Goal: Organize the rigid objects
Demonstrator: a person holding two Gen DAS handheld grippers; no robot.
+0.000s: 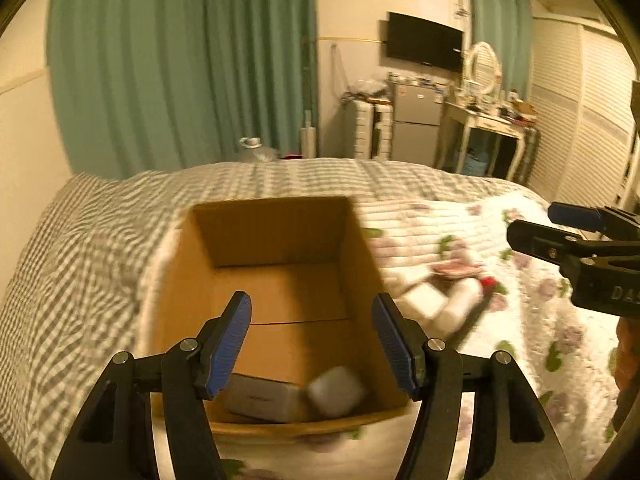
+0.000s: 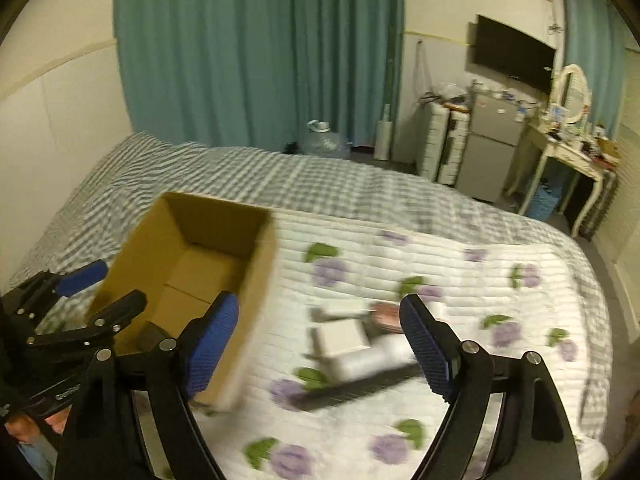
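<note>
So we're mid-sort here. The open brown cardboard box [image 1: 280, 280] sits on the bed, and the left gripper [image 1: 312, 344] hovers right over its mouth with its jaws spread wide and nothing between them. Down at the 6 o'clock end of the box floor, in the left wrist view, there's a flat grey rectangular case [image 1: 260, 398] and just beside it a small rounded grey block [image 1: 336, 390], so my read is that a couple of items are already stowed.

The rest of the pile is on the white quilt with purple flowers [image 2: 500, 280], at about 3 o'clock from the box in the left view. The right gripper [image 2: 320, 344] hangs above it, jaws also wide apart and holding nothing. Between its fingers I can make out a white boxy object [image 2: 344, 338], a white cylinder-ish bottle [image 2: 372, 360], a long dark flat strip [image 2: 352, 394] and something reddish [image 2: 386, 318] behind. It's all motion-blurred, so I can't say exactly what touches what.

Next move, I'd guess: drop the right claw onto one piece, probably the white box since it's the most central, close squarely on it, then swing over toward 9 o'clock into the carton.
</note>
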